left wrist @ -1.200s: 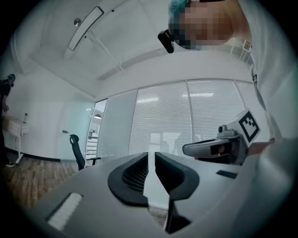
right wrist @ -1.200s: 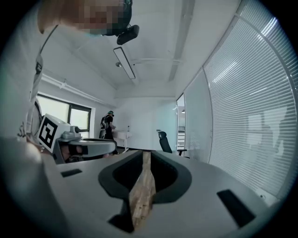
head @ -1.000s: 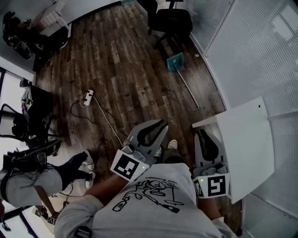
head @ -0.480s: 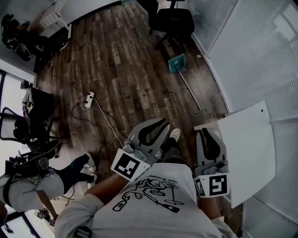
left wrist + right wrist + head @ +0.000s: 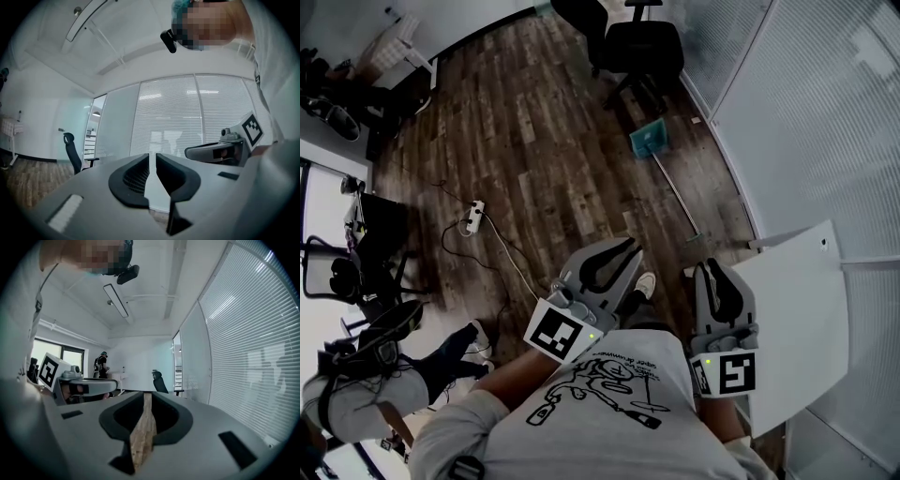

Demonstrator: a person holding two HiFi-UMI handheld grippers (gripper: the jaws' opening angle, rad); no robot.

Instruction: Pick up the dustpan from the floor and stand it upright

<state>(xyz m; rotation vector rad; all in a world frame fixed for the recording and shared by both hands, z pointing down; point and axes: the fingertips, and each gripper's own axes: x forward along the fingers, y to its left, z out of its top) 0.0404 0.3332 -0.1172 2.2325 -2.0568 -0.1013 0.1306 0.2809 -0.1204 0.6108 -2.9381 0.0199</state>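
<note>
Wood floor [image 5: 534,122], dustpan [image 5: 651,140] near office chair [image 5: 643,45]

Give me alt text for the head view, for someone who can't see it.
Looking steeply down, a teal long-handled dustpan lies on the wood floor near the glass wall, ahead of a person's left tongs and right tongs, both shut and empty. A black office chair stands beyond it.
</note>
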